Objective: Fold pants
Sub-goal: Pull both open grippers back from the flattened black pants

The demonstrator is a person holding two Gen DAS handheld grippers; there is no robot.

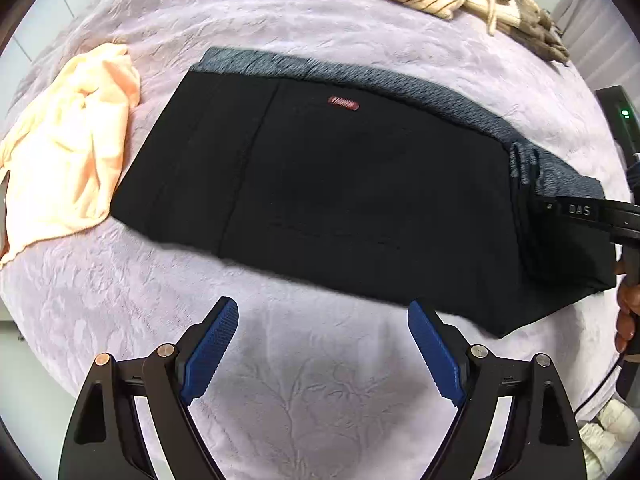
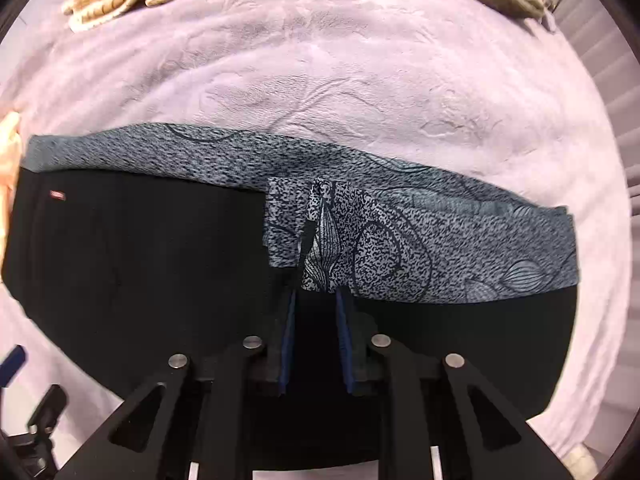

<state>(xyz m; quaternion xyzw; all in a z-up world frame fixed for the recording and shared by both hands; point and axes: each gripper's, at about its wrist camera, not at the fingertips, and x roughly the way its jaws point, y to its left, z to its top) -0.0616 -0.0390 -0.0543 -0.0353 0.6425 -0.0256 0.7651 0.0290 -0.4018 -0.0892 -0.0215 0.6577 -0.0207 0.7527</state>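
The left wrist view shows the peach cloth point(image 1: 68, 140) at the left edge of the frame, then the pants point(image 1: 320, 184), black with a grey patterned band along their upper edge, lying flat on the lilac bedspread point(image 1: 300, 380). Their long axis runs from the upper left to the right edge of the frame. The left gripper point(image 1: 323, 354) hovers below them at the bottom centre, fingers spread wide and holding nothing. In the right wrist view, the right gripper point(image 2: 316, 300) is clamped on the pants at the frame centre, where a bunch of grey fabric stands up between its pads. So the right hand is the nearer one; any coming fold probably travels leftward along the long axis.
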